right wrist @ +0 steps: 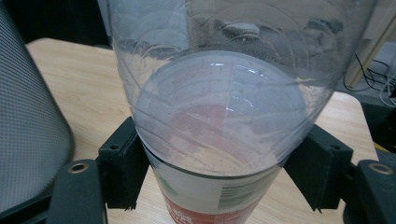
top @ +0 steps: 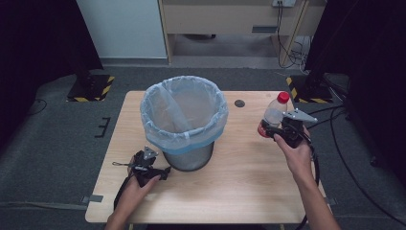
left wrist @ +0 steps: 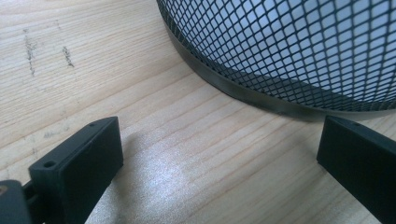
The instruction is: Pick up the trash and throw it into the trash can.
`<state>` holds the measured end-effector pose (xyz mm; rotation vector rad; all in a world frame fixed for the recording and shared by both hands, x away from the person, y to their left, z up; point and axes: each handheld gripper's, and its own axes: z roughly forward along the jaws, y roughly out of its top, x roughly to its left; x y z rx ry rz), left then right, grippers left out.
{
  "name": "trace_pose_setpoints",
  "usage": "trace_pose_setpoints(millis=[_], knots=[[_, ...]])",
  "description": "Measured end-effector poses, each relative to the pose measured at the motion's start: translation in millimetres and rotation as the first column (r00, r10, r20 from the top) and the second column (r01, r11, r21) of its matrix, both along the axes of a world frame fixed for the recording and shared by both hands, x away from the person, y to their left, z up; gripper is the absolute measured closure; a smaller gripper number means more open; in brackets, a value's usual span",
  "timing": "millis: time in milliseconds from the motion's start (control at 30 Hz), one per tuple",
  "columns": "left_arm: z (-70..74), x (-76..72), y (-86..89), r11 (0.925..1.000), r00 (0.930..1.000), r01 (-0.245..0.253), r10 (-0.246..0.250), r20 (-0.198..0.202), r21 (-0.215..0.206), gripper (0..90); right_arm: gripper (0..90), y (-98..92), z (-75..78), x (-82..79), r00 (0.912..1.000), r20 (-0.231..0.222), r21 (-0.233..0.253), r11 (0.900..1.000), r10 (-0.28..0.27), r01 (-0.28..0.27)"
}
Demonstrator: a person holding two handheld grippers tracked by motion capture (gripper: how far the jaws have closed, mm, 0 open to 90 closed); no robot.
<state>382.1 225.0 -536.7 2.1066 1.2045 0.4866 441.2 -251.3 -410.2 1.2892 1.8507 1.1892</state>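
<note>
Right gripper (top: 274,130) clamps a clear plastic bottle (top: 273,115). Left gripper (top: 160,173) gapes wide beside the mesh bin (top: 189,158).

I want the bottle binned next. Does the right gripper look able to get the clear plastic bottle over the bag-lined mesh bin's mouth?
Probably yes. The right gripper grips the clear plastic bottle with a red cap beside the bag-lined black mesh bin, whose mouth is open, with nothing between them.

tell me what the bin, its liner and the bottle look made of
Bin: black metal mesh, likely steel, with a diamond grid and a smooth, dull base band. Liner: thin, translucent, pale blue plastic film, crinkled over the rim. Bottle: clear glossy plastic with a printed label, clamped in the right claw.
</note>
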Motion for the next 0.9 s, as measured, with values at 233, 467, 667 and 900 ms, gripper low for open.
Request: trace_pose_setpoints(millis=[233,467,667,900], knots=[[0.0,-0.1,-0.1,1.0000,1.0000,-0.001,0.001,0.000,0.000,0.0,28.2,13.9,26.4,0.1,0.9991,0.029,0.022,0.999,0.032,-0.033],[0.0,-0.1,-0.1,1.0000,1.0000,-0.002,0.002,0.000,0.000,0.0,28.2,24.3,48.6,-0.3,0.9973,0.046,0.044,0.997,0.058,-0.060],[0.0,-0.1,-0.1,1.0000,1.0000,-0.002,0.002,0.000,0.000,0.0,28.2,28.1,64.7,7.4,0.9964,0.052,0.050,0.996,0.067,-0.070],[0.0,-0.1,-0.1,1.0000,1.0000,-0.002,0.002,0.000,0.000,0.0,28.3,28.1,74.3,21.9,0.9963,0.064,0.054,0.997,0.058,-0.062]])
